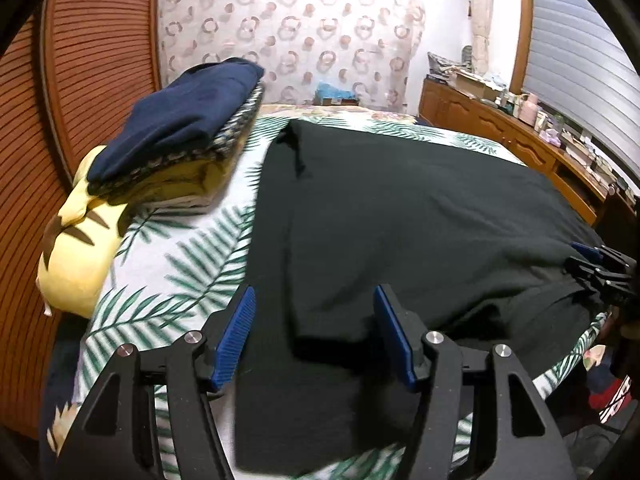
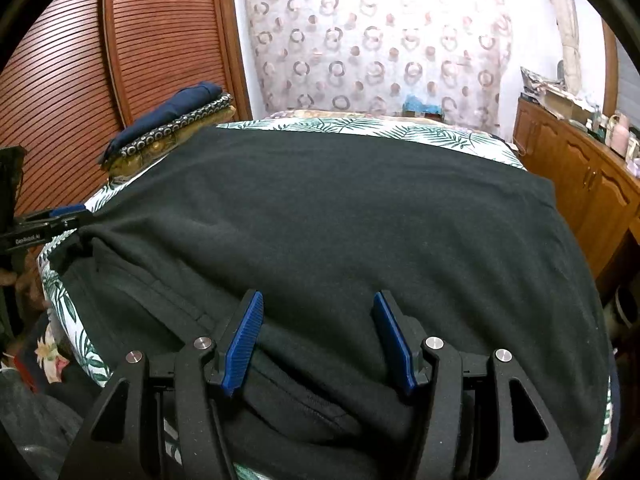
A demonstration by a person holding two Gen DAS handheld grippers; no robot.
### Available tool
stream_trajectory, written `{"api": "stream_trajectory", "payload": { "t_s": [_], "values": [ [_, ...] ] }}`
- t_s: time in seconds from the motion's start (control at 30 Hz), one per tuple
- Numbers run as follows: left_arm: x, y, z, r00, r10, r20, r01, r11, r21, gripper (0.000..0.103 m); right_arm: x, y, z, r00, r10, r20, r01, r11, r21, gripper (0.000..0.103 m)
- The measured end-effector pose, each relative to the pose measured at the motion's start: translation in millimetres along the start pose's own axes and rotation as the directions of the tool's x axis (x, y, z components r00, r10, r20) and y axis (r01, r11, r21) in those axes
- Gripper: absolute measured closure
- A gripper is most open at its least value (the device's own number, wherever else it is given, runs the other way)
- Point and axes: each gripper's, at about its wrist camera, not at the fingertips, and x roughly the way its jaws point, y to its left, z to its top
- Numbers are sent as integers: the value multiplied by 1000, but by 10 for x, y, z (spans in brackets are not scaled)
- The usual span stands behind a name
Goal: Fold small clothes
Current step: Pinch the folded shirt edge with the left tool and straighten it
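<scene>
A black garment (image 1: 420, 216) lies spread flat on the leaf-print bed (image 1: 176, 256); it fills most of the right wrist view (image 2: 340, 216). My left gripper (image 1: 312, 332) is open, its blue pads either side of the garment's near left edge. My right gripper (image 2: 318, 340) is open over the garment's near hem, where folds bunch up. Each gripper also shows in the other view: the right gripper (image 1: 600, 264) at the right edge, the left gripper (image 2: 52, 220) at the left edge.
A stack of folded clothes (image 1: 188, 136), navy on top, sits at the bed's far left, beside a yellow plush pillow (image 1: 76, 248). A slatted wooden wardrobe (image 2: 80, 60) stands to the left. A cluttered wooden dresser (image 2: 584, 168) runs along the right.
</scene>
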Motion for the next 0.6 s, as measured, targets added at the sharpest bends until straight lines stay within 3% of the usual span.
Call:
{"api": "stream_trajectory", "payload": {
  "t_s": [0.13,0.33,0.47,0.6],
  "values": [
    [-4,175,-35,1000,12,-22,-12,1000,-20,40,-6,73,-52,1000,-10,-5,10,1000,-14,43],
    [117,226,-39,995,-27,-93,25,999,-20,30,-4,62,-114,1000,-14,-9,14,999,-34,40],
    [125,163,-36,995,-19,-97,19,1000,3,27,-17,88,-126,1000,6,-11,-7,999,-45,28],
    [133,128,-30,996,-18,-92,17,1000,-1,28,-33,118,-154,1000,-7,-7,7,998,-65,27]
  ]
}}
